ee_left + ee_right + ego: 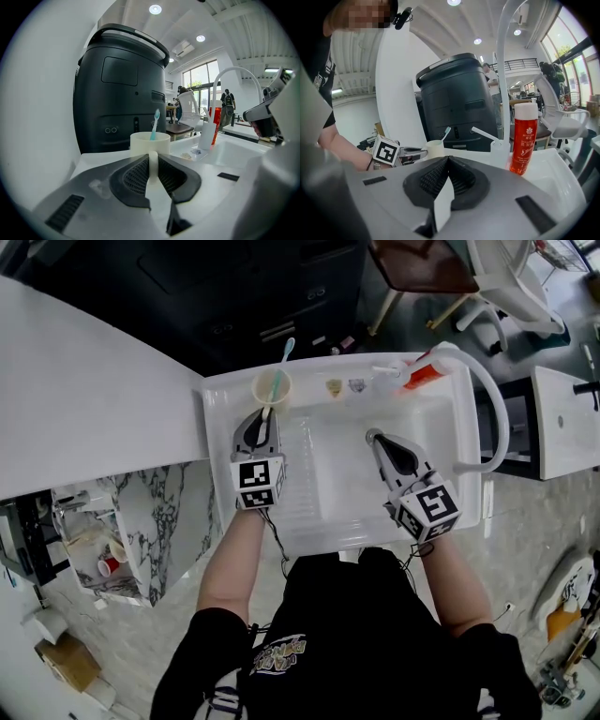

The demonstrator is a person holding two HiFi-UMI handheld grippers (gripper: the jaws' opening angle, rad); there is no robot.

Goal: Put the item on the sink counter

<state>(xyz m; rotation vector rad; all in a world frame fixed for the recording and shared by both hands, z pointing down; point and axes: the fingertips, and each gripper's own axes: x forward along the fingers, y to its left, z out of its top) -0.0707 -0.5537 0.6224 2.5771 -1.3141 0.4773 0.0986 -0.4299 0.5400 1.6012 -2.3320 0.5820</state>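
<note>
A cream cup with a teal toothbrush in it stands on the back left of the white sink counter. My left gripper reaches it from the basin side, and its jaws are closed on the cup's small white handle. In the left gripper view the cup sits just past my left gripper. My right gripper hovers over the basin with its jaws shut and nothing in them; the right gripper view shows the right gripper with its pads meeting.
A red shampoo bottle and a white pump bottle stand at the back right, by the arched white faucet. Two small items lie between them and the cup. A dark bin stands behind the sink.
</note>
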